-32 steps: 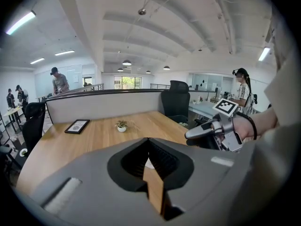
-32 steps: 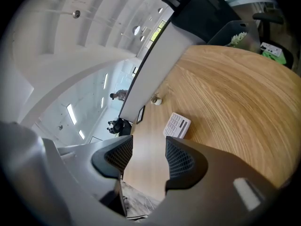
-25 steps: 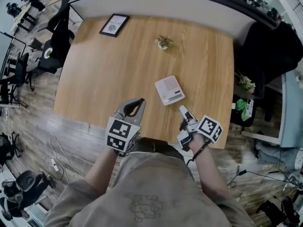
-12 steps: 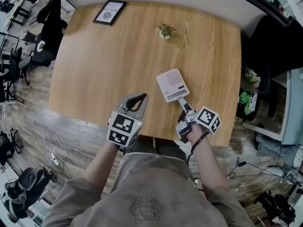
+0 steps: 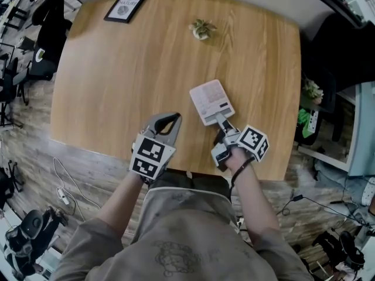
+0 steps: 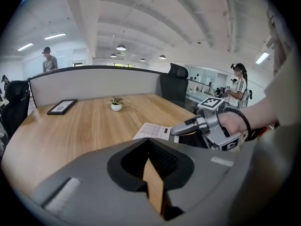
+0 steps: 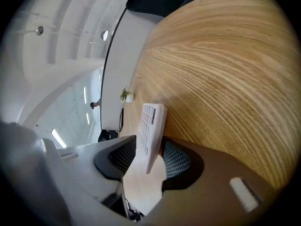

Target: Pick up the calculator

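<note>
1. Near the front right edge of the wooden table, the calculator lies flat.
2. Our right gripper straddles its near edge, the jaws closing. One pad sits against it and the other is not yet touching.
3. Our left gripper is nearby to the left, jaws together and empty.
4. Farther back we see a potted plant and a picture frame.

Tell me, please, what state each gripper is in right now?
Left gripper: closed, empty.
Right gripper: closing around the calculator, not gripping yet.
</note>
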The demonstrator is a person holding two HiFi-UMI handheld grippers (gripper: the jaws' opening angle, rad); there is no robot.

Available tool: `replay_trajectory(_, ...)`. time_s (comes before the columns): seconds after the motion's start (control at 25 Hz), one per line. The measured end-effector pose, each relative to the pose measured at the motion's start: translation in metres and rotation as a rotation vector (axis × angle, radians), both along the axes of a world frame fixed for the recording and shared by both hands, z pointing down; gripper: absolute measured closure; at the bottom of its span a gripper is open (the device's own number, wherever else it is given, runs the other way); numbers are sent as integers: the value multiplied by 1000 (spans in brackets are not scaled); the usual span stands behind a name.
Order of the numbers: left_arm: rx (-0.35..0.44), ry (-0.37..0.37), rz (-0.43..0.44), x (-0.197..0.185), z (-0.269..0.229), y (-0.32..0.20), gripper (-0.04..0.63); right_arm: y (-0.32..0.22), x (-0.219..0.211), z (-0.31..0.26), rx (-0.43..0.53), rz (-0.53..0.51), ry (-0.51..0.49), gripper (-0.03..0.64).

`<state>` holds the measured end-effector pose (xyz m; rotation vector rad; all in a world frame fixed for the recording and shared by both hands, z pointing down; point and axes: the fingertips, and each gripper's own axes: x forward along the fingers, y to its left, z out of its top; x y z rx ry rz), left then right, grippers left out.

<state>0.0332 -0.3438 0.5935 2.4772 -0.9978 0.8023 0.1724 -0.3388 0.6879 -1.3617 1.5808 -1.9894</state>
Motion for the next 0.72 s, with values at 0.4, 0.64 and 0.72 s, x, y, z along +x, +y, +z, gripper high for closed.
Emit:
replay_trajectory(0.4, 3, 2, 7, -6, 13, -2, 594, -8, 3, 16, 3, 37, 41, 525)
replay_trajectory(0.64, -3, 4, 10, -11, 10, 1, 594, -11, -2, 7, 38, -19, 84, 549)
replay_trajectory(0.72, 1, 13, 5, -15, 1, 1, 594, -10, -5, -5, 50, -37, 101, 549)
